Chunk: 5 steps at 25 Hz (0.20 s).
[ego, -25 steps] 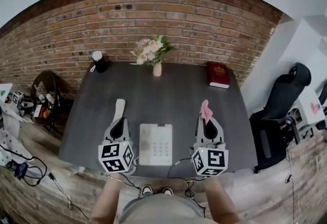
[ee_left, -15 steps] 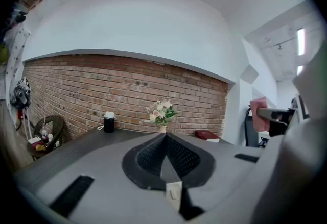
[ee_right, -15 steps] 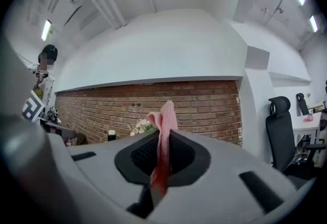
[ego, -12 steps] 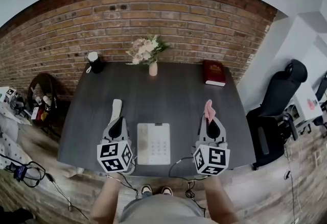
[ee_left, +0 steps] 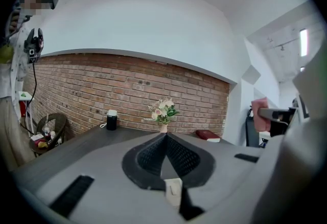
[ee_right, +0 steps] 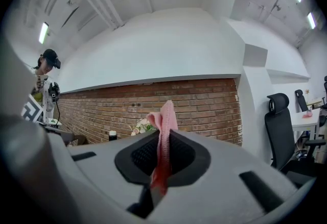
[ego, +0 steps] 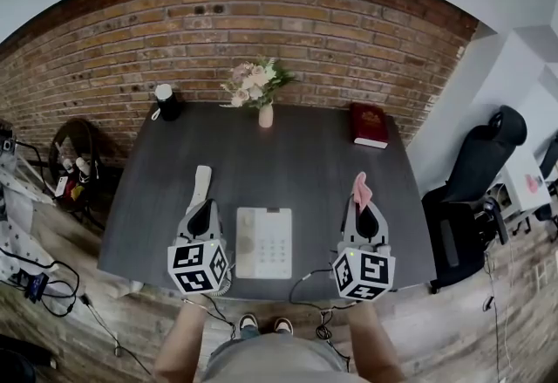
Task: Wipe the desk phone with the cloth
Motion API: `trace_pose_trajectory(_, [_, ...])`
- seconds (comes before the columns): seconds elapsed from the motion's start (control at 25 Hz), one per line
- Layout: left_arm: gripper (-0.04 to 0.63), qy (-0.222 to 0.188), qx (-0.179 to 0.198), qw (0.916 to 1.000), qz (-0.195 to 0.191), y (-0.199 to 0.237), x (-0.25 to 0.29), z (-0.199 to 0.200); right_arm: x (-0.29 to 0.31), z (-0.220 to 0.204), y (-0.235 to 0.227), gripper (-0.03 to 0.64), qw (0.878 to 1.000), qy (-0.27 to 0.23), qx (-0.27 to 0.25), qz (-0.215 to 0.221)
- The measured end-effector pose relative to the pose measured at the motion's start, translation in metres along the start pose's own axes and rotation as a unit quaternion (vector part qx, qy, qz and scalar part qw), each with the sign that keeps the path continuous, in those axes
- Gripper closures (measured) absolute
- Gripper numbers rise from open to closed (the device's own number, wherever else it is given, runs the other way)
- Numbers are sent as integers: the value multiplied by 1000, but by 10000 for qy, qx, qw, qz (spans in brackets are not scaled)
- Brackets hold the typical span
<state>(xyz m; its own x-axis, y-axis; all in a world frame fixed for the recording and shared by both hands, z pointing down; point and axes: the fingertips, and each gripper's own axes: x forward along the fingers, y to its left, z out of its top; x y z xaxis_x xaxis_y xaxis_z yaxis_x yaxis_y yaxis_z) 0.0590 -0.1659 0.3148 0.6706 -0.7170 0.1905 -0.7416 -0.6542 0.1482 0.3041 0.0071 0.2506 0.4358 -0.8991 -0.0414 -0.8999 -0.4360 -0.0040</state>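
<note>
The brick wall (ego: 261, 32) runs along the far side of the dark grey table (ego: 305, 163) in front of you, and a black office chair (ego: 479, 172) stands off the table's right edge. The white desk phone (ego: 264, 242) lies flat near the table's front edge, between your two grippers and touching neither. Your left gripper (ego: 206, 205) hovers just left of the phone; in the left gripper view its jaws are pressed together at the tips with nothing showing past them. Your right gripper (ego: 359, 207) hangs just right of the phone, apart from it. The phone's white handset (ego: 201, 183) lies off its cradle on the table, just ahead of the left gripper's tips. A red book (ego: 370, 126) sits at the far right corner, a vase of pale flowers (ego: 258, 86) stands at the middle of the far edge, and a black cup with a white lid (ego: 167, 104) stands at the far left. The pink cloth (ego: 360, 190) is pinched between the right gripper's jaws, its free end sticking out beyond the tips, clear of the phone.
</note>
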Motion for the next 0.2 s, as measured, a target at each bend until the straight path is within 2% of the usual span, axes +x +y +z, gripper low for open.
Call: trace_pose_trajectory(0.2, [597,-17,3,10000,19,0,-6,-2,-5,-2,2,600,10000,14,10,43])
